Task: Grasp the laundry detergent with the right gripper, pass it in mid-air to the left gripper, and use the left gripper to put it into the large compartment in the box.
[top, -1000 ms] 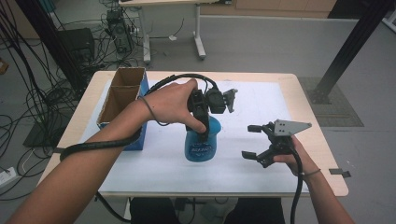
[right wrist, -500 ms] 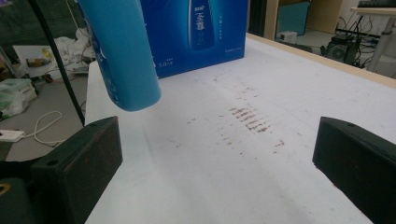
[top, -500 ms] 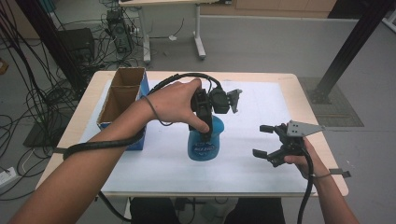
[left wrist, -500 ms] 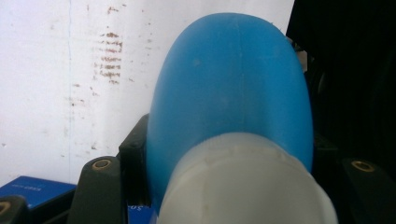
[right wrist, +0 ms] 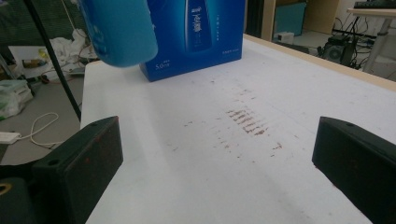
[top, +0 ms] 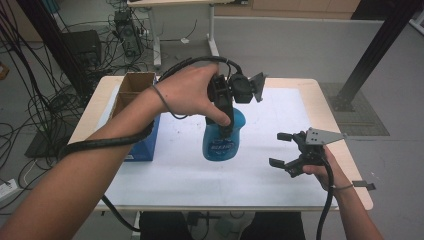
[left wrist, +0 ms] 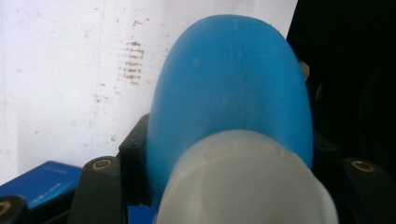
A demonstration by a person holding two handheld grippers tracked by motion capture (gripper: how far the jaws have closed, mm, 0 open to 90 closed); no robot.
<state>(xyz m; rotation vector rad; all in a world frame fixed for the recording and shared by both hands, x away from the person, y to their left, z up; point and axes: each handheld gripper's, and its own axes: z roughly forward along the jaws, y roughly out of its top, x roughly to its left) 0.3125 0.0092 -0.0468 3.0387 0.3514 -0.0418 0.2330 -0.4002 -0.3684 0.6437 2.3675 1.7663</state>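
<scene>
Above the worktop (top: 165, 185), left tool (top: 226, 107) clamps the bottle (top: 223, 137); right tool (top: 286, 150) hovers, jaws wide.

Grey floor (top: 300, 45) all round, black cables (top: 35, 100) tangled at left. A white-legged desk (top: 212, 30) stands behind; a black post (top: 372, 55) slants at right. Bench (top: 345, 150) is light wood under white sheet.

A smooth blue plastic bottle (top: 223, 137), a glossy printed cardboard box (top: 135, 117), a matt white stained table cover (right wrist: 243, 140).
</scene>
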